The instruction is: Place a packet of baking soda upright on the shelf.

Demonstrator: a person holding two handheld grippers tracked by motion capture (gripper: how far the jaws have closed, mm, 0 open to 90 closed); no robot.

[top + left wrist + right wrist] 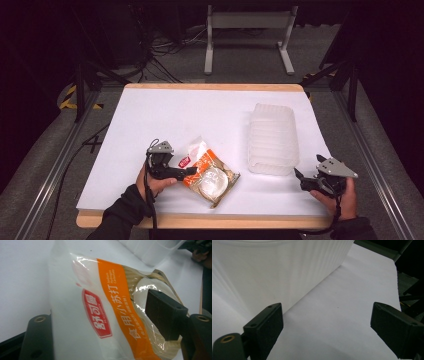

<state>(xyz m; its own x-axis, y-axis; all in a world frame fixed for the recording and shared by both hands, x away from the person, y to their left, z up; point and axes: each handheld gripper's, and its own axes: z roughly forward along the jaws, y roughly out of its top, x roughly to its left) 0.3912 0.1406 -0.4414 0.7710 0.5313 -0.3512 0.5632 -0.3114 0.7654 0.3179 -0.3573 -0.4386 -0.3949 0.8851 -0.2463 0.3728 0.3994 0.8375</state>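
The room around you is dark: black cables trail over the grey floor at the top of the high view, and a pale metal frame [248, 35] stands on two feet beyond the far edge of the surface [170, 112]. That surface is a white sheet over a wooden board, whose tan edge shows along the top and bottom; metal rails run down both sides of the frame, and yellow-black tape marks the floor at the left.

Your left tool [186, 171] sits in the lower centre-left of the high view, pointing right toward the packet [210, 172], a clear-and-white bag with an orange band and a red label that lies flat on the surface just left of centre. In the left gripper view the packet [100, 312] lies between the two jaws; the right-hand jaw sits over its clear, crinkled part, and the left-hand one stands at the white end. The jaws are fairly wide apart, and you cannot tell whether the pads press on the film yet.

Your right tool [298, 175] rests at the lower right, jaws spread wide with nothing between them, aimed at the near corner of the ribbed translucent tub [272, 137], which stands right of centre. In the right gripper view the tub's wall [269, 270] fills the upper left.
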